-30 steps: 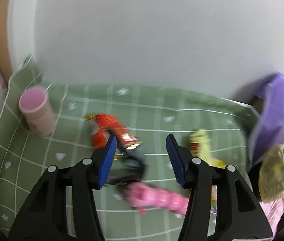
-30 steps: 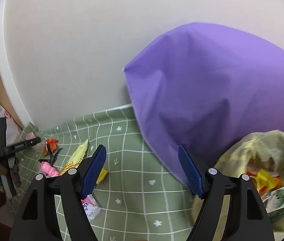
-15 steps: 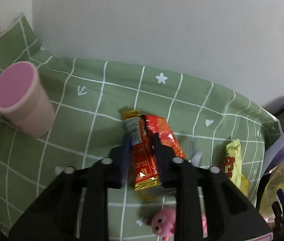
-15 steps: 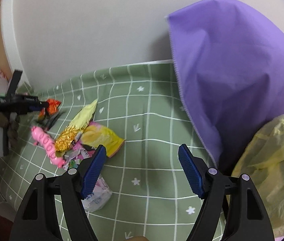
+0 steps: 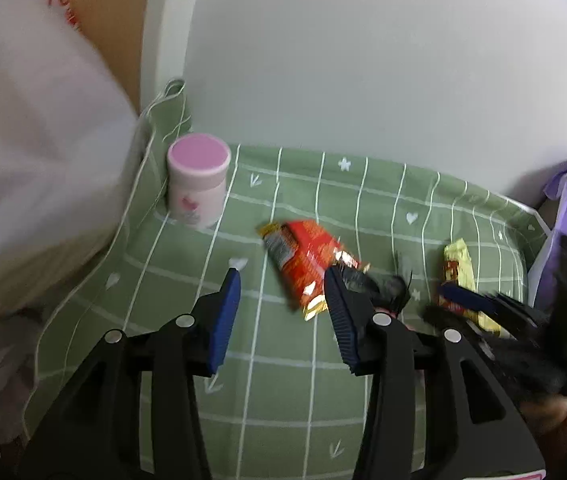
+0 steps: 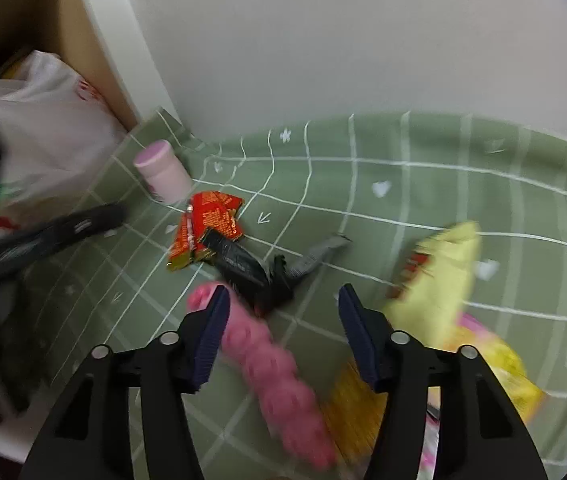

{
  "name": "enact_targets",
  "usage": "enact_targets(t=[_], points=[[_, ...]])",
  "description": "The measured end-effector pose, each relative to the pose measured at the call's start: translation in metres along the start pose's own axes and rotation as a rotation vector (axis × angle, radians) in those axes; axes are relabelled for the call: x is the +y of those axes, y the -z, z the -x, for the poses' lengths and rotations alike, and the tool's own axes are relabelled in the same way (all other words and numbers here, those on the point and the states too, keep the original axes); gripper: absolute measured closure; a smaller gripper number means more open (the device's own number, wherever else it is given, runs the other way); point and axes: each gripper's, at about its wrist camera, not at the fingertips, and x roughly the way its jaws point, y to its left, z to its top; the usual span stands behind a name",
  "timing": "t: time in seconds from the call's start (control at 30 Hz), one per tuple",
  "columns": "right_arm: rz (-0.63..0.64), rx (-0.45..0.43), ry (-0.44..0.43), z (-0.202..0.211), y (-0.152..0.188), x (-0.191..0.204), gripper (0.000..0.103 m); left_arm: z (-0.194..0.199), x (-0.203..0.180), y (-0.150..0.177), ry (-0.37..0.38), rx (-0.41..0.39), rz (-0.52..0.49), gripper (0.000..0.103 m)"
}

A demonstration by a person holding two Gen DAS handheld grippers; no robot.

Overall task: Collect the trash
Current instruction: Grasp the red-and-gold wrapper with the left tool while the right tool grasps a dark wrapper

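The left gripper point(image 5: 283, 312) has let go of the red wrapper point(image 5: 303, 256) – jaws wide, empty; right gripper point(image 6: 281, 328), also spread, now closes on the litter, nothing collected yet.

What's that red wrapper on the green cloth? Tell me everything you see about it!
The red wrapper is a shiny, crinkly snack packet with gold ends, a grey panel and tiny print too blurred to read. It lies flat and slanted on the green checked cloth, near the pink-lidded jar. A black wrapper overlaps one end. No fingers touch it.
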Motion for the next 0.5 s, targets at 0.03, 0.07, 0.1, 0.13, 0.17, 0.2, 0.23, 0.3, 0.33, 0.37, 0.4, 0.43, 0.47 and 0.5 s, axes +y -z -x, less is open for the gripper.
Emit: enact_targets(t=[0.03, 0.07, 0.1, 0.13, 0.17, 0.2, 0.23, 0.3, 0.33, 0.37, 0.4, 0.43, 0.47, 0.5], points=[[-0.021, 0.012, 0.000, -0.008, -0.003, -0.001, 0.051, 0.001, 0.002, 0.004, -0.004, 0.005, -0.008, 0.061], [-0.032, 0.024, 0.017, -0.016, -0.006, -0.002, 0.051, 0.002, 0.003, 0.008, -0.006, 0.006, -0.015, 0.061], [-0.031, 0.033, 0.033, -0.023, -0.006, -0.003, 0.051, 0.004, 0.007, 0.011, -0.003, 0.008, -0.013, 0.061], [-0.029, 0.040, 0.032, -0.028, -0.008, -0.002, 0.052, 0.003, 0.010, 0.013, 0.008, 0.012, 0.001, 0.061], [-0.025, 0.045, 0.024, -0.032, -0.010, -0.001, 0.060, 0.002, 0.015, 0.015, 0.022, 0.017, 0.025, 0.061], [-0.011, 0.061, 0.015, -0.037, -0.014, 0.001, 0.071, 0.002, 0.020, 0.016, 0.032, 0.020, 0.044, 0.061], [0.001, 0.073, 0.010, -0.039, -0.017, 0.002, 0.073, -0.001, 0.024, 0.016, 0.042, 0.024, 0.068, 0.060], [0.004, 0.066, 0.005, -0.036, -0.019, 0.002, 0.082, -0.009, 0.029, 0.014, 0.054, 0.034, 0.102, 0.056], [0.006, 0.059, 0.009, -0.032, -0.020, 0.000, 0.082, -0.011, 0.029, 0.013, 0.059, 0.037, 0.113, 0.056], [0.009, 0.044, 0.016, -0.026, -0.021, -0.003, 0.084, -0.015, 0.030, 0.011, 0.070, 0.040, 0.124, 0.056], [0.010, 0.035, 0.020, -0.020, -0.021, -0.005, 0.086, -0.019, 0.029, 0.008, 0.090, 0.042, 0.137, 0.055], [0.011, 0.021, 0.029, -0.012, -0.021, -0.009, 0.086, -0.024, 0.026, 0.006, 0.100, 0.043, 0.141, 0.054], [0.009, 0.008, 0.041, -0.003, -0.021, -0.013, 0.086, -0.029, 0.023, 0.001, 0.111, 0.047, 0.141, 0.052], [0.006, -0.004, 0.051, 0.007, -0.020, -0.019, 0.086, -0.035, 0.019, -0.003, 0.117, 0.051, 0.137, 0.051]])
